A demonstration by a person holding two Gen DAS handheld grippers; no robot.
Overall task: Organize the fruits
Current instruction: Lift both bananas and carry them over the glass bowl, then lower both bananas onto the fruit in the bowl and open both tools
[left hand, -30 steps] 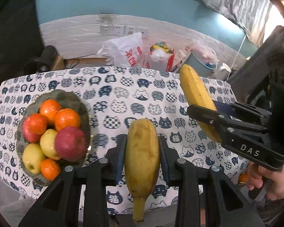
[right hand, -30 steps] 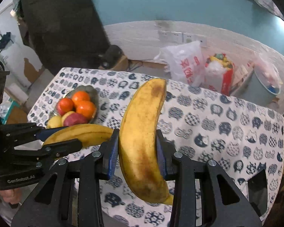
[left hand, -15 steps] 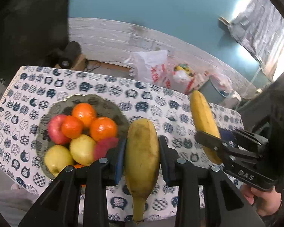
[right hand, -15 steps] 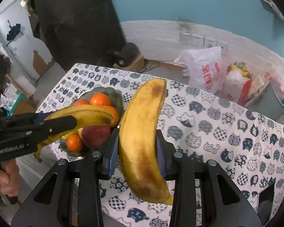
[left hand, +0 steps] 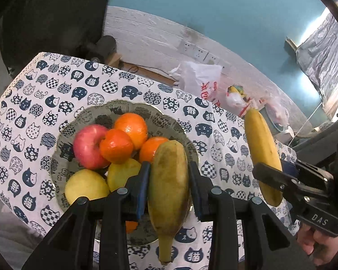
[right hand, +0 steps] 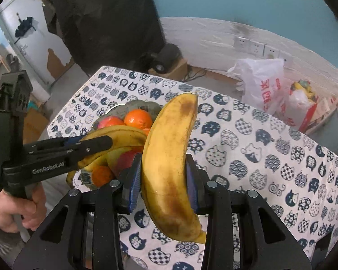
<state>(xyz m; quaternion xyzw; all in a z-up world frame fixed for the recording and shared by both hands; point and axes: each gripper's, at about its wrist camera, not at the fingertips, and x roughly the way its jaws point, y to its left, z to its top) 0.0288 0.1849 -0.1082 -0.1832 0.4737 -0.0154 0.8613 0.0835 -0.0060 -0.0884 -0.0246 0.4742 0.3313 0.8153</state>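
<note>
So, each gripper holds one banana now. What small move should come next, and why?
Probably lower the left gripper a little toward the plate: its banana already hangs over the piled fruit, while the right gripper holds its banana beside the plate.

My left tool (left hand: 169, 189) is matt black plastic with small shiny metal screw heads, and its blue pads (left hand: 143, 186) look rubbery and ribbed. My right tool (right hand: 162, 180) has the same finish. The banana (left hand: 169, 180) in my left tool has dull, greenish-yellow skin, scuffed brown in places; the other banana (right hand: 169, 157) is smoother with brown streaks. The oranges (left hand: 130, 127) are glossy and finely dimpled, the red apple (left hand: 89, 146) waxy and smooth. The dish (left hand: 124, 110) looks glazed ceramic. A printed cotton-like cloth (left hand: 56, 85) covers the table, matt and slightly creased. The bag (right hand: 259, 83) behind is thin crinkled plastic.
</note>
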